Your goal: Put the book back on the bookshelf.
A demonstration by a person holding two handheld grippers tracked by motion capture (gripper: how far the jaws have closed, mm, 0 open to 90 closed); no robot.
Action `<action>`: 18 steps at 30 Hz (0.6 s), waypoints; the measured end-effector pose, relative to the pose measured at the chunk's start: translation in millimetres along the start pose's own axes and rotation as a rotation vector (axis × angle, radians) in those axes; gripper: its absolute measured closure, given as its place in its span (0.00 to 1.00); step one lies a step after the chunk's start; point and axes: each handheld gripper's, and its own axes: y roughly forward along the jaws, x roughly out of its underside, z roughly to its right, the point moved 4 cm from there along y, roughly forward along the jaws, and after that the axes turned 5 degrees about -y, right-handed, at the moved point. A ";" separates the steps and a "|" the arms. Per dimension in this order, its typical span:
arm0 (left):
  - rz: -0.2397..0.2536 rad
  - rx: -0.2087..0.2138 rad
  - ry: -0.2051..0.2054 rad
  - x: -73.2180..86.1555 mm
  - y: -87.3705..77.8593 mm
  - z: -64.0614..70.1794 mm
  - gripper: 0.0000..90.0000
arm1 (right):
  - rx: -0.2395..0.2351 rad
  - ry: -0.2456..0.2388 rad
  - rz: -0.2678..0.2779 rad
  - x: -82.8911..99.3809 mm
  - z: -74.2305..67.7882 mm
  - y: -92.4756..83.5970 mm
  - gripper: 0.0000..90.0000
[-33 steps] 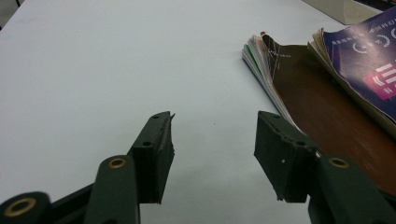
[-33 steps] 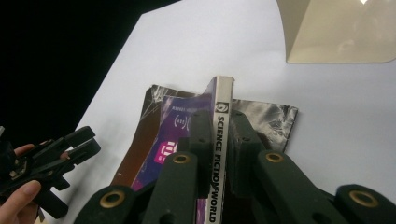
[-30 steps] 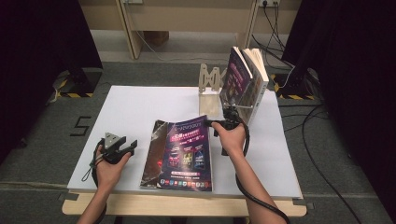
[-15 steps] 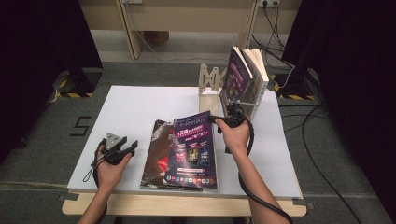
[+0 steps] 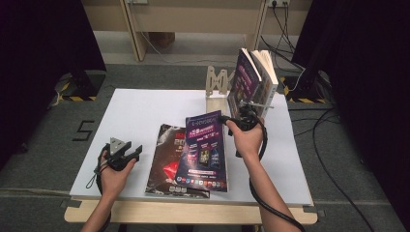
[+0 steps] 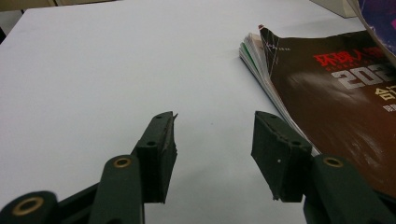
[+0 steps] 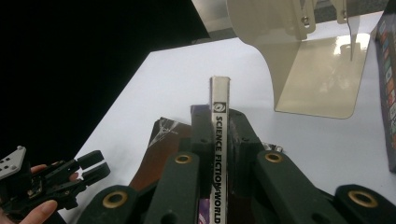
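Right gripper [image 5: 231,121], clamped on purple magazine's [image 5: 203,145] spine, was mid-lift; next, stand it in the bookend [image 5: 217,84]; left gripper [image 6: 212,151] apart, empty.

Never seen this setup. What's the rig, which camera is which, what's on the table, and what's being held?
No robot here: a person holds a two-jaw tool in each hand. The wide picture comes from a fixed camera above the white table. The other two come from cameras riding on each tool, looking along its black jaws.

The right hand-held gripper is shut on the spine of a purple magazine, lifting that edge; the right gripper view shows the spine between the jaws. Under it lies a dark magazine. Behind stands a beige bookend with books leaning on it.

The left hand-held gripper rests open over bare table, holding nothing.
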 end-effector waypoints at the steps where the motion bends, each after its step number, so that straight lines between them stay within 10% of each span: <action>1: 0.002 0.001 0.001 0.0 0.0 0.0 0.54 | 0.001 -0.009 0.004 -0.7 0.3 -0.7 0.93; 18: -0.002 0.001 0.003 0.1 0.3 0.4 0.54 | 0.012 -0.035 0.055 -10.1 -1.9 -13.1 0.93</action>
